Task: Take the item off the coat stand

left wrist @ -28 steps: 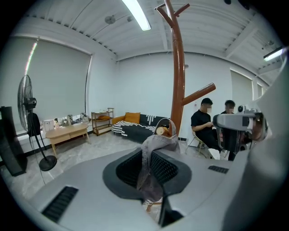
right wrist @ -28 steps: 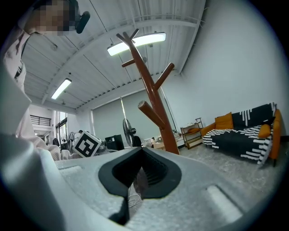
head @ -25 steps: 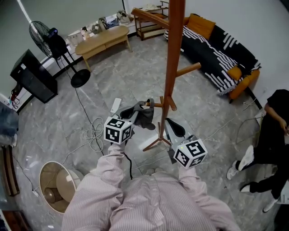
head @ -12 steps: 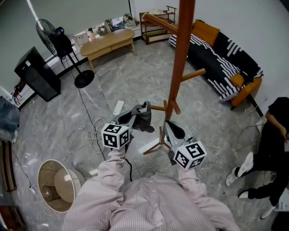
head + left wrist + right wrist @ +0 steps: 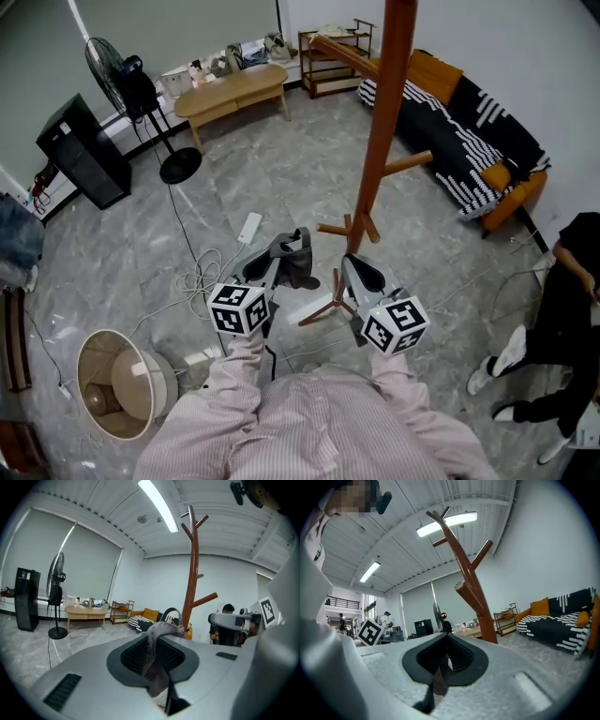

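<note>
The left gripper is clamped on a grey cloth, which hangs from its jaws just beside the low pegs of the wooden coat stand and clear of them. The right gripper, jaws together and empty, points at the stand's foot above the grey stone floor.

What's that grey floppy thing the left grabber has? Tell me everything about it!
It is a grey cloth item, soft and crumpled, like thin fabric. The left gripper has its jaws shut on a bunched fold, and the rest droops over and below them. It hangs in the air above the floor, beside the wooden coat stand, seemingly not touching its pegs.
</note>
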A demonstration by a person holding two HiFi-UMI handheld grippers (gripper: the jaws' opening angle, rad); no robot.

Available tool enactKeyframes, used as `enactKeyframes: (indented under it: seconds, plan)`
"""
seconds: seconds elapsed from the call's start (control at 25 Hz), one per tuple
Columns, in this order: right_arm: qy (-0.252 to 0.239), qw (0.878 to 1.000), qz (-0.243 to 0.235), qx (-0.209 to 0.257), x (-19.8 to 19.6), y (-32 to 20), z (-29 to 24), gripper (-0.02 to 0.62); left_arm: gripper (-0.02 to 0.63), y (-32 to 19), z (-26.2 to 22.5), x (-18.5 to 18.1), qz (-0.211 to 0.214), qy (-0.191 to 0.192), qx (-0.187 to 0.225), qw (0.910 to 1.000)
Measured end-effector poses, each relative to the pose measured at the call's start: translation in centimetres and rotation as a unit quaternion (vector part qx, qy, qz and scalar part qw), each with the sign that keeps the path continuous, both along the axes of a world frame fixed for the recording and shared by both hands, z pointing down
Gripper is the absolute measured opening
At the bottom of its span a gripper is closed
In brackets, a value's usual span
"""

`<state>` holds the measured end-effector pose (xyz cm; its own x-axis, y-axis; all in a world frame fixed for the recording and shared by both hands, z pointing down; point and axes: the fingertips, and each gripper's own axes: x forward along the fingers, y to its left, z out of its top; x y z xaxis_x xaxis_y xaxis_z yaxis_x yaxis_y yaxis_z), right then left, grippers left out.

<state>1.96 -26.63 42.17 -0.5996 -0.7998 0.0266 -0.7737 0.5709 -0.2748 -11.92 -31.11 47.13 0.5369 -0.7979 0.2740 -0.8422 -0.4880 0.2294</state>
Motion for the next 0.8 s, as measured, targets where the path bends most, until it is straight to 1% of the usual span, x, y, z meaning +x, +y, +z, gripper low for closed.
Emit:
enactKeyframes:
  seconds: [0.16, 0.4, 0.8]
  plan:
    - [-0.001, 1.000, 0.000, 0.001, 0.0, 0.0, 0.1, 0.005, 0.048, 1.4, -0.5, -0.5, -0.010, 0.011, 0.008, 0.9999]
    - [-0.005, 1.000, 0.002, 0.005, -0.1, 0.1, 0.0, 0.005, 0.048, 3.4, -1.5, -1.1, -0.018, 0.009, 0.022, 0.9996]
    - [-0.014, 1.000, 0.006, 0.014, 0.3, -0.2, -0.1, 0.005, 0.048, 4.7, -3.1, -1.5, -0.032, 0.014, 0.047, 0.9983]
